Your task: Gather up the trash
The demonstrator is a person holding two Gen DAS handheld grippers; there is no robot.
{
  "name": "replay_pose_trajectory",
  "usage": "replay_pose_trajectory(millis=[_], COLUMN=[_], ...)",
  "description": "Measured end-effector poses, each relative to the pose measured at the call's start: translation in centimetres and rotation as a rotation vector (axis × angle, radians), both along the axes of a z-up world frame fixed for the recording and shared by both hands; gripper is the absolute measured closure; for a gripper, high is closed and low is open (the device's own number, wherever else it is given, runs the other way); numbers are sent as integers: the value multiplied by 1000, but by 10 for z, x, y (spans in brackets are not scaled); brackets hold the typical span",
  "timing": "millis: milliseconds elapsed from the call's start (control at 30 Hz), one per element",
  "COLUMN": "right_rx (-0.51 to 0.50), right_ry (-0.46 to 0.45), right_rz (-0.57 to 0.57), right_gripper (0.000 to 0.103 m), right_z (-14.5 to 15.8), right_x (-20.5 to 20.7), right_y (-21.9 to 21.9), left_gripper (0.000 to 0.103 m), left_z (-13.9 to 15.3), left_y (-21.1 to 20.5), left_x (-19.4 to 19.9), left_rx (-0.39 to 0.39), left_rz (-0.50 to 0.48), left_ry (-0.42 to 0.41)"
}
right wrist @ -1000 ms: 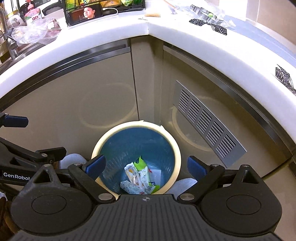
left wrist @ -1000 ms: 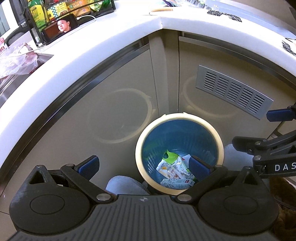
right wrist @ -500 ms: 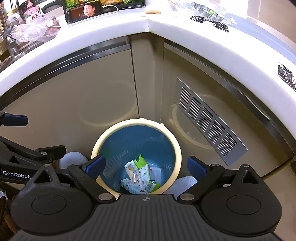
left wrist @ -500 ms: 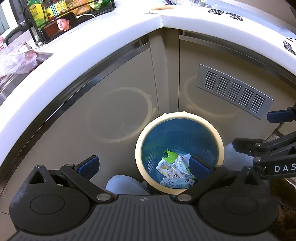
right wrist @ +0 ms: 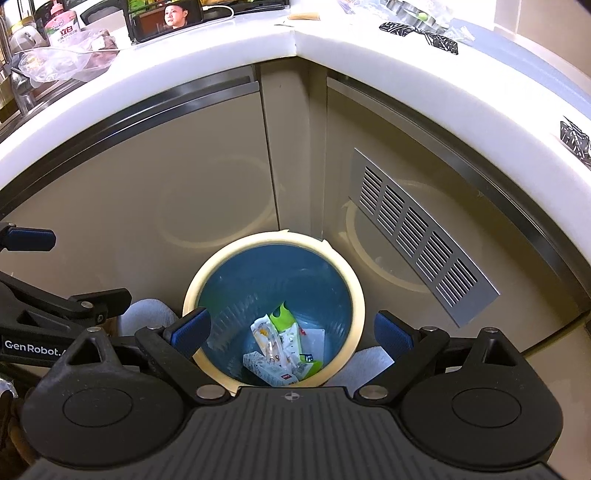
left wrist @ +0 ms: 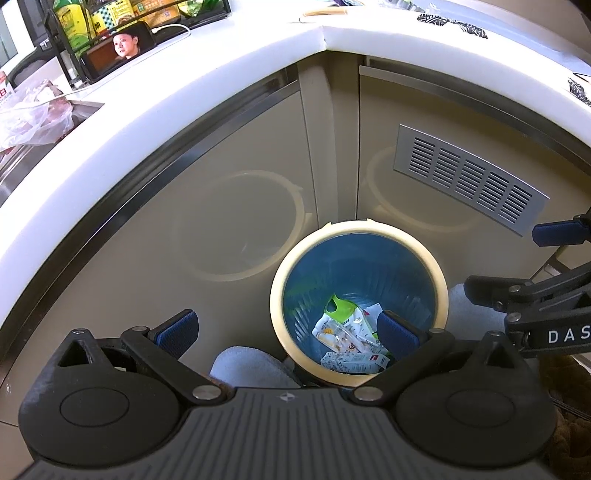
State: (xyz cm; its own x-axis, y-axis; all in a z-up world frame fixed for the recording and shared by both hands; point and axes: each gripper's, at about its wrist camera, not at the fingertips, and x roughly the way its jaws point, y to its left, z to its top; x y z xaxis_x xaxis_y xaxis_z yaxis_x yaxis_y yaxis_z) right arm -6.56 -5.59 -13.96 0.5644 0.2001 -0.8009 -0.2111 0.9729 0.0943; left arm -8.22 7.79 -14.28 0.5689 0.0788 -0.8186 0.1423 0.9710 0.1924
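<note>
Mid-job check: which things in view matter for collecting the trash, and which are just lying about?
Job:
trash bin
wrappers in bin
left gripper, open
right gripper, open

Lying about:
phone playing video
pink bottle
plastic bag
vent grille

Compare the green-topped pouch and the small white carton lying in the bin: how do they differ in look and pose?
The green-topped pouch is soft and crinkled with a lime-green top; the small white carton is a stiff box printed white with a red mark. In the right wrist view the pouch leans up the pile and reaches farther from the camera, while the carton lies flat at the near edge. Both rest inside the blue-lined bin.
</note>
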Motion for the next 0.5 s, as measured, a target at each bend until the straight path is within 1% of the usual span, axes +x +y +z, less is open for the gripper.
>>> replay_pose_trajectory(millis=[300, 500], right_rx=[1, 4], right_ry=[-1, -49], right_rz=[0, -8], right_gripper=[7, 7], right_z=[-1, 5], right_x=[0, -4], right_y=[-1, -4], left_gripper=[0, 0], left_z=[1, 3], left_y=[1, 3], left_x=[-1, -2], left_rx=[-2, 0], left_rz=[3, 9], left_ry=[-11, -21])
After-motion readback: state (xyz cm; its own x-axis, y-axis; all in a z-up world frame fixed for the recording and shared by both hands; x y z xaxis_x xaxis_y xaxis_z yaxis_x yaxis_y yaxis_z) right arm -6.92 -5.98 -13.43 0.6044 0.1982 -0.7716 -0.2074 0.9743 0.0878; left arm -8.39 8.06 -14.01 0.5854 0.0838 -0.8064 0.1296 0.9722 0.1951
